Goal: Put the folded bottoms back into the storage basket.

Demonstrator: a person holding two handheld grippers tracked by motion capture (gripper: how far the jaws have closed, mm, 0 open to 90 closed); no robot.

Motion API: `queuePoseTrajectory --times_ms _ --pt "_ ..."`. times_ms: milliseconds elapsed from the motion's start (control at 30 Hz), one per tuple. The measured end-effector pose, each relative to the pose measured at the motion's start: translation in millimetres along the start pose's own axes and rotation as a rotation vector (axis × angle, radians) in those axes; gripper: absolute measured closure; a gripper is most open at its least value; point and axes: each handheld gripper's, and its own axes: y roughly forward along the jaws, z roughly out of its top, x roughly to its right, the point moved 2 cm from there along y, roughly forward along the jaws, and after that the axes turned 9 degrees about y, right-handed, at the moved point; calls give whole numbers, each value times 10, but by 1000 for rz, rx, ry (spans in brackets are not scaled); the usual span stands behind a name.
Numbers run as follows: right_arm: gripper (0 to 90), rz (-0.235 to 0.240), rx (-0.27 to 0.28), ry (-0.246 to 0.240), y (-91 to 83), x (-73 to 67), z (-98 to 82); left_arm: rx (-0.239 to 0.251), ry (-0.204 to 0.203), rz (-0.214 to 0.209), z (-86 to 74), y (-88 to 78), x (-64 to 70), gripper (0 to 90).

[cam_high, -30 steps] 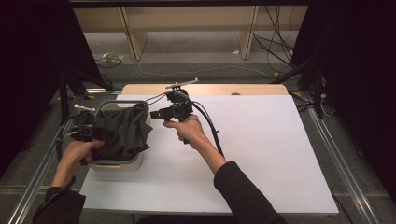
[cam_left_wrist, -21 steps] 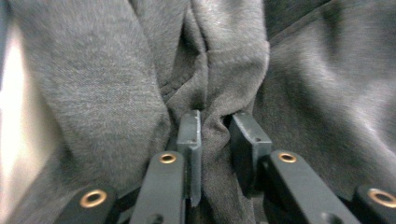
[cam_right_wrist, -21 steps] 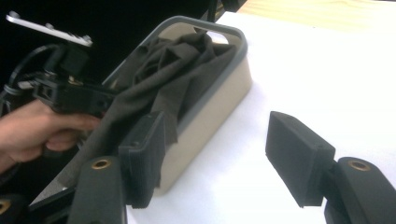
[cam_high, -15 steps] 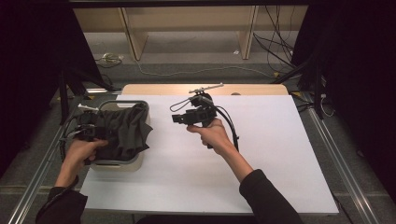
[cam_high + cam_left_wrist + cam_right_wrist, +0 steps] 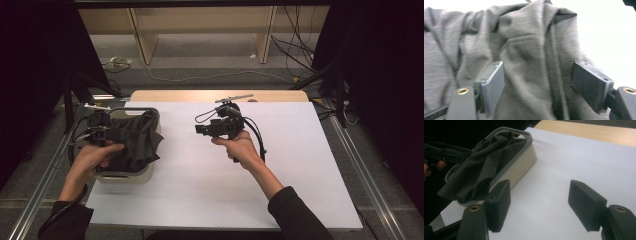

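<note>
Dark grey cloth (image 5: 131, 142) heaped in the basket (image 5: 131, 177) at left: soft, light, limp; I'd pinch a thick fold. Left gripper (image 5: 537, 83) jaws, just opened, stand spread over it without pressing; right gripper (image 5: 539, 203) spread, empty.

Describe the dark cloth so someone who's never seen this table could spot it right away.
Start at the white table and go to its left edge, where a cream bin with a grey rim stands. The dark grey cloth is bunched inside and spills over the rim, the one soft, crumpled thing there.
</note>
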Motion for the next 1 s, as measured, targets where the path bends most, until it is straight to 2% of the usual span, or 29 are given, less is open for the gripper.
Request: queuePoseTrajectory --times_ms 33,67,167,233,300,333,367,400,433,467,500,533,567,633,700,733,800,867,1000 --pt "352 0 0 0 0 0 0 0 0 0 0 0 0 257" --pt "349 -3 -1 -6 -20 10 -24 8 -1 -21 16 -3 52 254" --pt "349 0 -1 -8 -64 41 -71 4 11 -25 24 12 108 248" --pt "349 -5 0 -8 -97 74 -107 -10 21 -38 21 76 180 244" --pt "349 -7 2 -7 -115 93 -127 -16 22 -36 16 111 199 242" --pt "349 -12 0 -5 -152 137 -170 -44 36 -27 -5 184 229 243" --pt "349 -12 0 -5 -152 137 -170 -44 36 -27 -5 184 229 253" --pt "349 -18 -1 -3 -188 185 -212 -60 37 -7 -29 255 238 275" --pt "349 -18 1 -1 -206 209 -233 -60 37 -7 -29 255 238 303" --pt "350 -21 3 0 -223 235 -253 -77 54 -1 -59 305 246 349" --pt "350 -21 3 0 -223 235 -253 -77 54 -1 -59 305 246 437" --pt "350 -22 2 9 -255 281 -293 -91 81 52 -90 347 245 503" --pt "350 -24 2 10 -270 304 -313 -96 93 76 -104 361 232 581" --pt "351 -25 5 14 -299 348 -360 -103 98 83 -141 389 199 667" --pt "352 -24 4 18 -328 389 -417 -142 146 133 -200 458 192 738" --pt "351 -31 -7 17 -339 408 -447 -169 164 148 -229 508 189 754" --pt "351 -49 -19 3 -365 442 -501 -200 163 146 -268 597 156 767" --pt "350 -67 -21 -9 -410 468 -550 -212 142 143 -290 659 111 770" --pt "350 -79 -16 -12 -518 521 -633 -256 155 166 -310 759 75 769"
